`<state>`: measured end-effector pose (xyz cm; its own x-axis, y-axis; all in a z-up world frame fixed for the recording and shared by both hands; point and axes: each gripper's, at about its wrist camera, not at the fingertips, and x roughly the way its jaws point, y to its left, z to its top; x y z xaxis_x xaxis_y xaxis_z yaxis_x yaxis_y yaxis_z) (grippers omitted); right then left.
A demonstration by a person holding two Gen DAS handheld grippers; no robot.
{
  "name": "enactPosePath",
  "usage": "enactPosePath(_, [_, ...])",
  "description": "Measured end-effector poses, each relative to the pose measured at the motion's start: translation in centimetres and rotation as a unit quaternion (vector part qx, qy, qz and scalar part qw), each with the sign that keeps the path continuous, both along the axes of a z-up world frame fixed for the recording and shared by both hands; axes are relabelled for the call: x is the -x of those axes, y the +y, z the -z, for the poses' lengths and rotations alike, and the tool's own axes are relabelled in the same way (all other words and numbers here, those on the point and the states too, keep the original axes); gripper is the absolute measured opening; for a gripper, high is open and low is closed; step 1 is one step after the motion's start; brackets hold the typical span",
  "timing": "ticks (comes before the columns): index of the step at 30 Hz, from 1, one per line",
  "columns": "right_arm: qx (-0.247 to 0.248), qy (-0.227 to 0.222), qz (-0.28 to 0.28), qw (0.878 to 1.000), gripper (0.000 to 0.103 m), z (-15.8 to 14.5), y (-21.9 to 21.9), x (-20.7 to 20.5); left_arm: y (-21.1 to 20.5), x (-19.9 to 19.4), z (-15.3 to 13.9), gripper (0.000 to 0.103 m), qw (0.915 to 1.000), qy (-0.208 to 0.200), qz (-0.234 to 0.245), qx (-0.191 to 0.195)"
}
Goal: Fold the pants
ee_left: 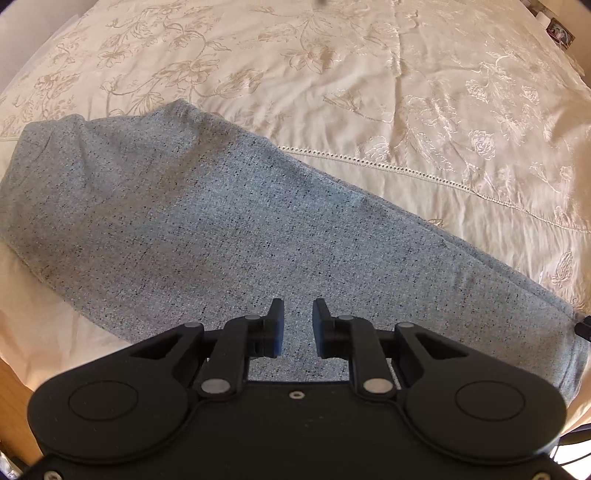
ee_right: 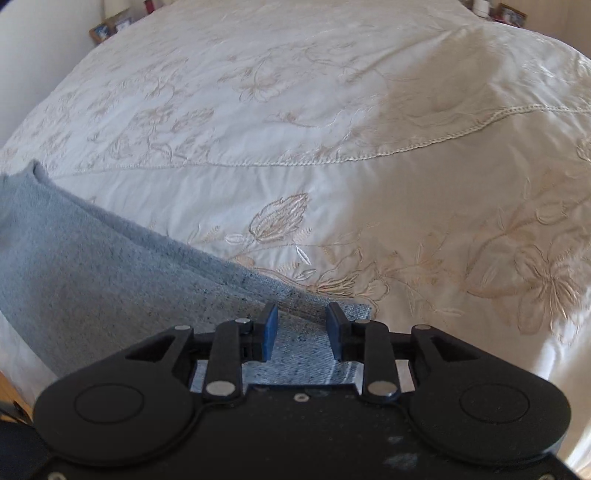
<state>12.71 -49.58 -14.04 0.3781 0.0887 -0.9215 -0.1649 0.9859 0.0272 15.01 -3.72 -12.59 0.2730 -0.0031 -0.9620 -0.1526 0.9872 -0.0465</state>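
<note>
Grey speckled pants [ee_left: 184, 206] lie folded lengthwise into one long band, running from upper left to lower right across the cream embroidered bedspread [ee_left: 369, 92]. My left gripper [ee_left: 298, 317] hovers over the middle of the band, pointing down, open with a narrow gap and nothing between its pads. In the right wrist view the pants [ee_right: 92, 273] come in from the left and end in a cuff [ee_right: 354, 310]. My right gripper [ee_right: 301, 321] is open just over that cuff. The cloth lies under and between its blue pads [ee_right: 269, 330], which do not press on it.
The bedspread [ee_right: 295, 110] stretches far beyond the pants, with a stitched seam across it. Small picture frames [ee_right: 107, 27] stand past the bed's far corners. The bed's near edge and a strip of wooden floor [ee_left: 14, 398] show at lower left.
</note>
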Motion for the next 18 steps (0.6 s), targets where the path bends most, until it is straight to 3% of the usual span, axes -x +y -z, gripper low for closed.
enactPosePath(6, [-0.004, 0.032, -0.123, 0.992, 0.036, 0.5, 0.7, -0.7, 1.2, 0.6, 0.4, 0.026, 0.9996, 0.011, -0.023, -0.010])
enactPosePath(8, [-0.011, 0.042, -0.143, 0.989, 0.026, 0.6, 1.0, -0.8, 1.7, 0.7, 0.4, 0.026, 0.9993, 0.013, -0.032, -0.010])
enactPosePath(9, [-0.010, 0.046, -0.146, 0.988, 0.004, 0.6, 1.1, -0.8, 1.9, 0.7, 0.4, 0.026, 0.9992, 0.013, -0.037, -0.012])
enactPosePath(14, [0.046, 0.015, -0.128, 0.991, 0.002, -0.3, 1.8, 0.0, 3.1, 0.4, 0.2, 0.026, 0.9987, 0.008, -0.046, -0.022])
enactPosePath(18, [0.045, 0.024, -0.083, 0.995, 0.004, 0.9, 1.9, 0.0, 4.3, -0.8, -0.2, 0.026, 0.9989, 0.011, -0.038, -0.026])
